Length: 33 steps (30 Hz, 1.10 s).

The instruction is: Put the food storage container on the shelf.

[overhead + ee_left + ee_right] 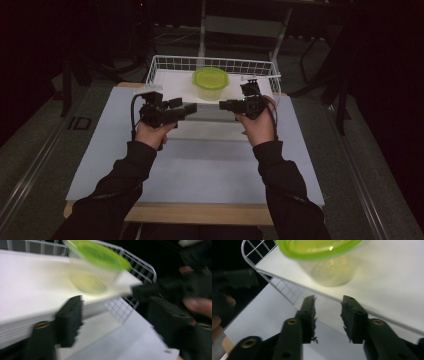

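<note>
Green-lidded tub [324, 260] sits ahead of both grippers' jaws, untouched; right [328, 315] open & empty, left [115, 322] prob. same (blurry).

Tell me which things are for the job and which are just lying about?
For the job:
- clear plastic tub with lime green lid
- white wire basket that holds it
- left gripper, open, empty
- right gripper, open, empty

Just lying about:
- pale grey table mat
- grey metal frame behind the basket
</note>
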Available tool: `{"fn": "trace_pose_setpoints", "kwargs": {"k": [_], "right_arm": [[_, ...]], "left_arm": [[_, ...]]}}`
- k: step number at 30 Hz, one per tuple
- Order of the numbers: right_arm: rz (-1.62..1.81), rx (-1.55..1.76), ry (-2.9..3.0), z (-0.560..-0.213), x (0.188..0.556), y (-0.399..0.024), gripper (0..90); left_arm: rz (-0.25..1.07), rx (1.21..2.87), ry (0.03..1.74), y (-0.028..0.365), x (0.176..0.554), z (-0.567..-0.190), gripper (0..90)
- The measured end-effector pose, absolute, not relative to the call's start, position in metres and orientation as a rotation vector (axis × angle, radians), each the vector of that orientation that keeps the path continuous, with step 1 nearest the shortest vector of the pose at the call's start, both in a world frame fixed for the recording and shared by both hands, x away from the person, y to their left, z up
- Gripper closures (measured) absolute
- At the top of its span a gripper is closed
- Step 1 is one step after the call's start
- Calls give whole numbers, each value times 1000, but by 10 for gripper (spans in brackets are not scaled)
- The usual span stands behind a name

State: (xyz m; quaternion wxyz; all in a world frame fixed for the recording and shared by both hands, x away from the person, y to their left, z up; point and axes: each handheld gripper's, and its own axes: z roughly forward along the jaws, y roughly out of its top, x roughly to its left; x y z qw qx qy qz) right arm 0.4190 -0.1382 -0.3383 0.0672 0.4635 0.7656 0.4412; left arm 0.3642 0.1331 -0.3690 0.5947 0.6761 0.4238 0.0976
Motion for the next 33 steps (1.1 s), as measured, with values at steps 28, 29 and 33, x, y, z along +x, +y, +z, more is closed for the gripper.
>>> {"fn": "trace_pose_setpoints", "kwargs": {"k": [28,29,33], "right_arm": [[1383,1330,2308,-344,417,-111,573],[1382,1315,2315,-344,413,-113,565],[1357,1278,2318,-346,402,-117,562]], "left_arm": [[237,1650,894,132,311,-438,50],[237,1650,894,132,311,-438,50],[223,1650,884,132,305,-443,50]]}}
